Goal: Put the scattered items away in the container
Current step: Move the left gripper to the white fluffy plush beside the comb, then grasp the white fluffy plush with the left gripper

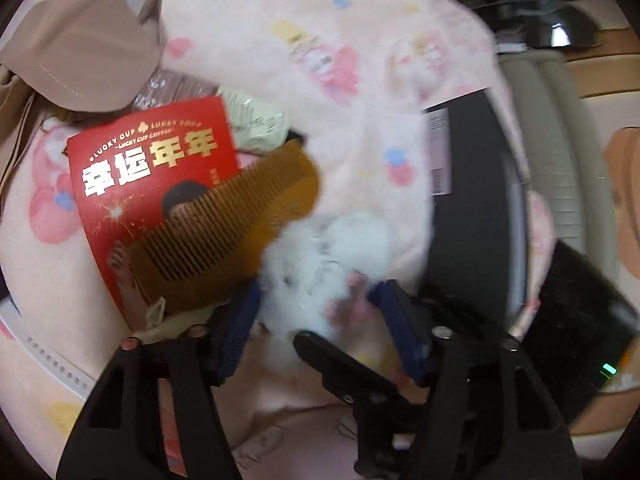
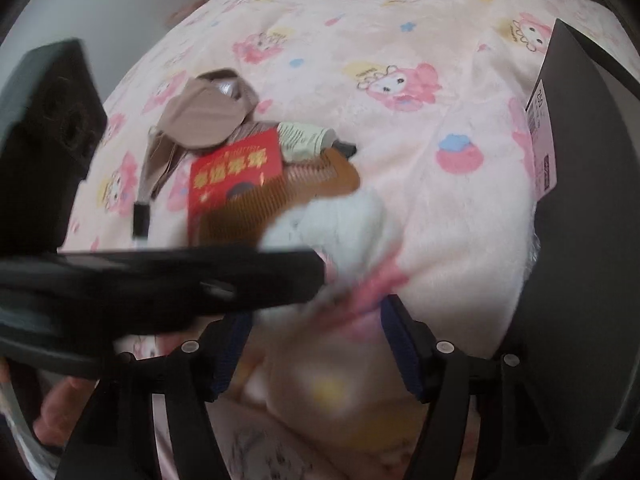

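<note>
- My left gripper (image 1: 316, 300): jaws wide, a blurred white fluffy item (image 1: 320, 256) between them; grip unclear.
- My right gripper (image 2: 316, 320): jaws wide, nothing clamped.
- Brown comb (image 1: 224, 224) at 10 o'clock, overlapping the red packet (image 1: 132, 160).
- Black container (image 1: 472, 200) at 2 o'clock on the bed (image 1: 320, 40).

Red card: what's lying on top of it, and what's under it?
The brown comb lies across the red card, covering its lower right. Beneath its top edge, a pale tube pokes out; the rest is hidden.

surface: bed under pink cartoon-print blanket (image 2: 360, 128) | wall: plain pale grey wall (image 2: 100, 4) at far left | light: soft, even | edges: blurred
</note>
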Tool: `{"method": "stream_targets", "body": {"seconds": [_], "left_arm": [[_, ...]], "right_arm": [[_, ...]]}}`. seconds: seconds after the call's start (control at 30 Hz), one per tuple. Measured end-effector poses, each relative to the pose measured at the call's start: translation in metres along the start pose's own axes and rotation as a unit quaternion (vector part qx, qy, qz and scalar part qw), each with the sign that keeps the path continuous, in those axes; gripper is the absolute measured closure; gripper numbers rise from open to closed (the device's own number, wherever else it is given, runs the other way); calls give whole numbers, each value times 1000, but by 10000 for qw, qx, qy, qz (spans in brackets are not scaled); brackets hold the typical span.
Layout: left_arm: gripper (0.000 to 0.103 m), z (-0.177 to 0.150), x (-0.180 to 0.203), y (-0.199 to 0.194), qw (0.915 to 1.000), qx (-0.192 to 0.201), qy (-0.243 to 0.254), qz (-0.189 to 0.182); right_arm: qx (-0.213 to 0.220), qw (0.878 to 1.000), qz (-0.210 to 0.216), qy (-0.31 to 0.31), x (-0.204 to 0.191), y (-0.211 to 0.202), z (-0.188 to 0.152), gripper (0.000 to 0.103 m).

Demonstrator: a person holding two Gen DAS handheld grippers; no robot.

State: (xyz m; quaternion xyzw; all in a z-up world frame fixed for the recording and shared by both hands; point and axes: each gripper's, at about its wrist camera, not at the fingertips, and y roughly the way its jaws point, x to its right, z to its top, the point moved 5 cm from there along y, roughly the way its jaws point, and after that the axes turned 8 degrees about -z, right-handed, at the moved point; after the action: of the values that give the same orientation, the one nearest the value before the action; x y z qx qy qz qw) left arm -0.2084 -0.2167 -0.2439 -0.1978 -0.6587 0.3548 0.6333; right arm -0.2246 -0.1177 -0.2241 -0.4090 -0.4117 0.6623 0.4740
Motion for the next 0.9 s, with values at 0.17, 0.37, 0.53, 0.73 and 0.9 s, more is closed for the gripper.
{"method": "stream_targets", "body": {"seconds": [0.17,0.37,0.53,0.73,0.9], "left_arm": [[67,-7,10,-6,9995,210,199,156],[72,-44,50,-28,9962,625,536,270],[72,-90,87,-31,9929,855,780,276],[73,-122,126,-4,9920,763,943,335],[73,-143,144,23,9950,506,866,7]], "right_arm": [[154,9997,148,128,2,-6,0,64],[433,9984,366,-59,5,-51,-19,78],[549,9959,673,239,26,-94,-58,78],[551,9947,756,424,60,-122,-99,80],[509,9941,822,487,79,-134,-128,80]]}}
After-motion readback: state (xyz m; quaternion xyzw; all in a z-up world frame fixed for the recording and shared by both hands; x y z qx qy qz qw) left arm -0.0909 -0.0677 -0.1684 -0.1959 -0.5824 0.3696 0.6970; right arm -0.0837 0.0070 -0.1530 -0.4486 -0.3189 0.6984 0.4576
